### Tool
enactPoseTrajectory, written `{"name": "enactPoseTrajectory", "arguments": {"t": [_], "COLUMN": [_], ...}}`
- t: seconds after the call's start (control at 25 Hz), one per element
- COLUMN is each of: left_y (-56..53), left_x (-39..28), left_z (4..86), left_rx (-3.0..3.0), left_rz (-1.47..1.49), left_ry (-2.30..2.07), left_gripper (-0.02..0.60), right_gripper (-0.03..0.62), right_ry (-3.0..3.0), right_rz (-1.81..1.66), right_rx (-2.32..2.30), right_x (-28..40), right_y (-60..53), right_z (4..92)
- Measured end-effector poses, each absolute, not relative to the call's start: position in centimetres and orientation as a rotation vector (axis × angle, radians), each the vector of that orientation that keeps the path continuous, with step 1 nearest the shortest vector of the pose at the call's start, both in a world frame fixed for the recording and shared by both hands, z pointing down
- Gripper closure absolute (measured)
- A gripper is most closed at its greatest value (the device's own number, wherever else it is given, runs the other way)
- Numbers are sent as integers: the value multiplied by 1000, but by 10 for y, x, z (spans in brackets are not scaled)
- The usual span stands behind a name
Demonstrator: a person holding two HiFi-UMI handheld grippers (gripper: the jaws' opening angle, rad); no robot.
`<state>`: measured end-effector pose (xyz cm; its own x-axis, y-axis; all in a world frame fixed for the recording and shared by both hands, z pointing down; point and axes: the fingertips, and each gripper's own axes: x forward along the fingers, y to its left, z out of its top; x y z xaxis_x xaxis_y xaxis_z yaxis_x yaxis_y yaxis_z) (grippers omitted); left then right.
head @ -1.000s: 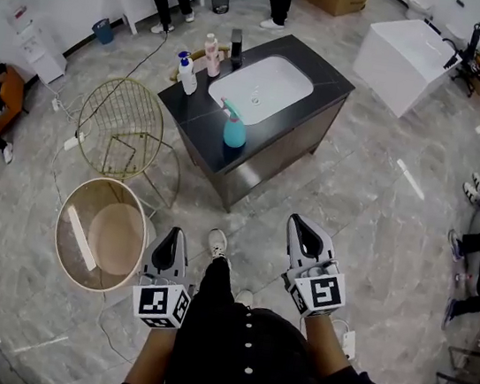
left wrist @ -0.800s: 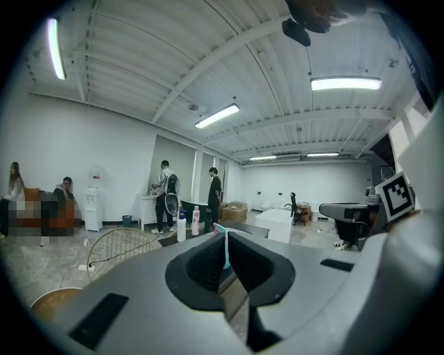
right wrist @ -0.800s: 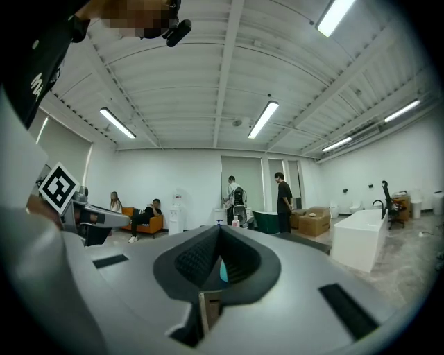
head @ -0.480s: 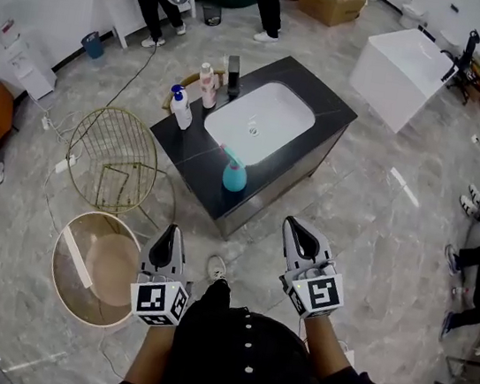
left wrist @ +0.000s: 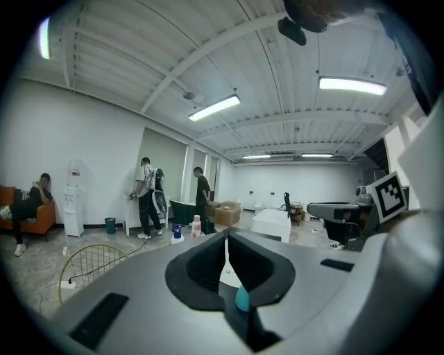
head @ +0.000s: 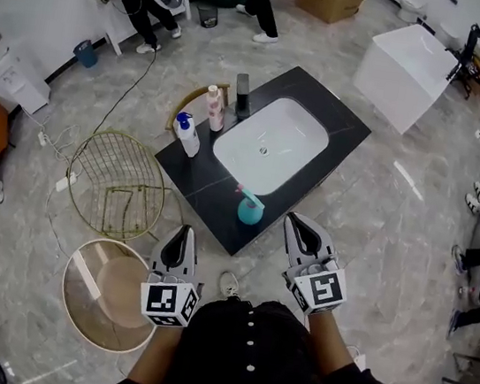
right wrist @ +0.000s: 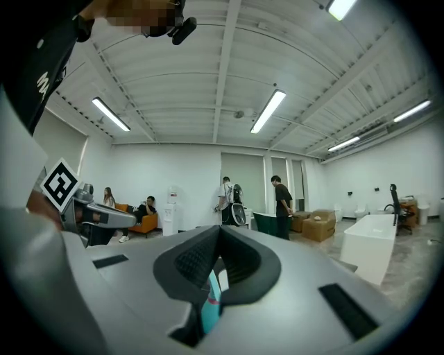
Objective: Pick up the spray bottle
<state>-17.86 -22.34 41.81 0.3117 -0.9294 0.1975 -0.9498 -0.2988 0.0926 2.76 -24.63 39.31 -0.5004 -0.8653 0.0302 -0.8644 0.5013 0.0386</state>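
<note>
The teal spray bottle (head: 249, 208) stands upright at the near edge of the black sink counter (head: 197, 180), just in front of the white basin (head: 273, 147). My left gripper (head: 186, 232) is held short of the counter, down and left of the bottle, jaws shut and empty. My right gripper (head: 299, 226) hangs just right of the bottle, apart from it, also shut on nothing. In the left gripper view a teal sliver of the bottle (left wrist: 241, 298) shows past the meeting jaws. The right gripper view shows the bottle (right wrist: 210, 305) the same way.
A white pump bottle (head: 189, 134), a pink bottle (head: 216, 107) and a dark bottle (head: 242, 96) stand on the counter's far left side. A gold wire chair (head: 121, 182) and a round basket (head: 109, 292) sit on the floor to the left. People stand at the back.
I have walked toward the counter with both grippers. The spray bottle, earlier well ahead of them, now sits close between the two gripper tips. Both jaws stayed shut.
</note>
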Motion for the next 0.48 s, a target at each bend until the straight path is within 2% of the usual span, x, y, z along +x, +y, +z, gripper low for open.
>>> {"name": "enactPoseTrajectory", "arguments": {"t": [0.48], "left_y": [-253], "left_x": [-175], "left_z": [443], "left_rx": [2320], "left_rz": [201], "left_ry": [-1677], "left_gripper": [560], "right_gripper": [600], "right_ry": [-2653], "right_rz": [14], "right_rx": [1414], "right_x": [21], "right_y": [-290], "right_z": [423]}}
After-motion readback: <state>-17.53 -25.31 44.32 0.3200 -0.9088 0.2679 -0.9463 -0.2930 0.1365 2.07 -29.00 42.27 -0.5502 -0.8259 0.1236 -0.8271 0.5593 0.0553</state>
